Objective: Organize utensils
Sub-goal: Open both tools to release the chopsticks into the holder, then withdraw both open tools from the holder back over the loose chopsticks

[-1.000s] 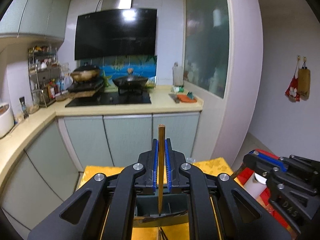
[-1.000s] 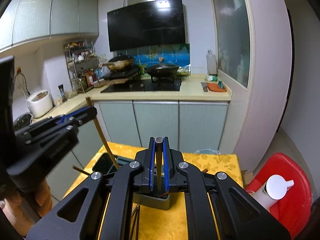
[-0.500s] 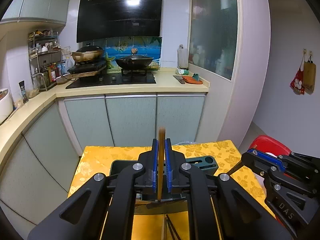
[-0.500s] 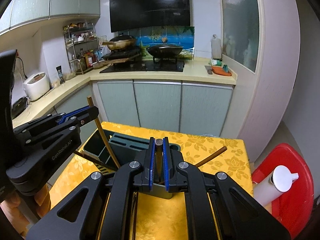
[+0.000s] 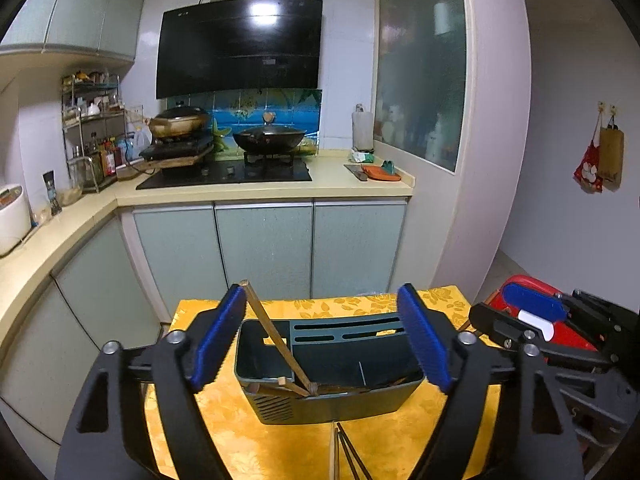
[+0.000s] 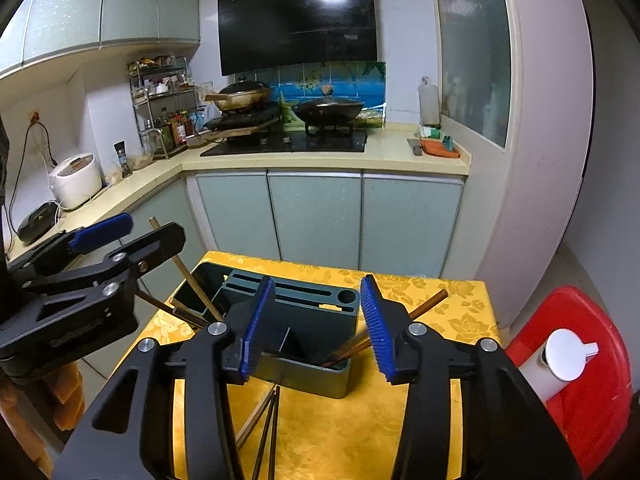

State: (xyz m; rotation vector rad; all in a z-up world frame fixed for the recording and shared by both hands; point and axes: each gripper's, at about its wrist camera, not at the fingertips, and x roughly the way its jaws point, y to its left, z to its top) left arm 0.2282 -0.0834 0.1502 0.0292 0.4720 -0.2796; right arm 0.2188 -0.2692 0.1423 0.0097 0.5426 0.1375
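A dark green utensil holder (image 5: 332, 368) (image 6: 296, 332) stands on the yellow table. My left gripper (image 5: 322, 344) is open and empty, its blue pads on either side of the holder. A wooden chopstick (image 5: 276, 336) leans in the holder's left compartment, its top beside my left pad. My right gripper (image 6: 316, 324) is open and empty above the holder. A brown chopstick (image 6: 424, 306) leans out of the holder's right compartment. Several more chopsticks (image 6: 264, 432) (image 5: 344, 452) lie on the cloth in front of the holder.
The small table has a yellow floral cloth (image 6: 400, 420). A red stool (image 6: 580, 360) with a white bottle (image 6: 560, 360) stands at the right. Kitchen cabinets (image 5: 264, 252) and a stove counter (image 5: 224, 176) lie behind the table.
Both grippers opened and let go of their chopsticks, which now rest in the holder. Both cameras tilted down toward the table.
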